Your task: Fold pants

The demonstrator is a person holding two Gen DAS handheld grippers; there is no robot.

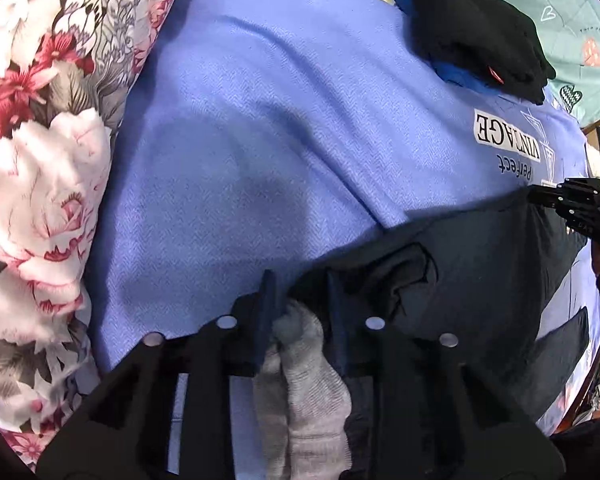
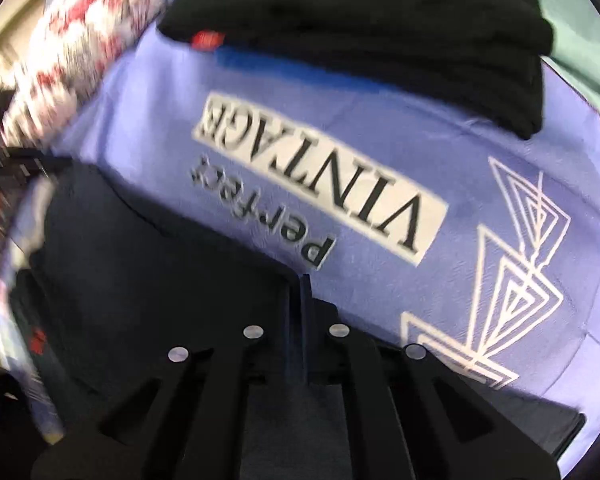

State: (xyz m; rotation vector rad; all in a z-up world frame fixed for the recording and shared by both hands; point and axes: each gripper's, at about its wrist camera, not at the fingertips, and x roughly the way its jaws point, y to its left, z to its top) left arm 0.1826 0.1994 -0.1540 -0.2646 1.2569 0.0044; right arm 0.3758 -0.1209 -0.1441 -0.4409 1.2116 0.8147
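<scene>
The dark navy pants are spread on a periwinkle blanket printed "Perfect VINTAGE". One bunched edge, its grey lining exposed, is pinched by the left gripper. The far edge is clamped between the nearly pressed-together fingers of the right gripper. A floral pillow is seen at left, and folded black clothes beyond.
</scene>
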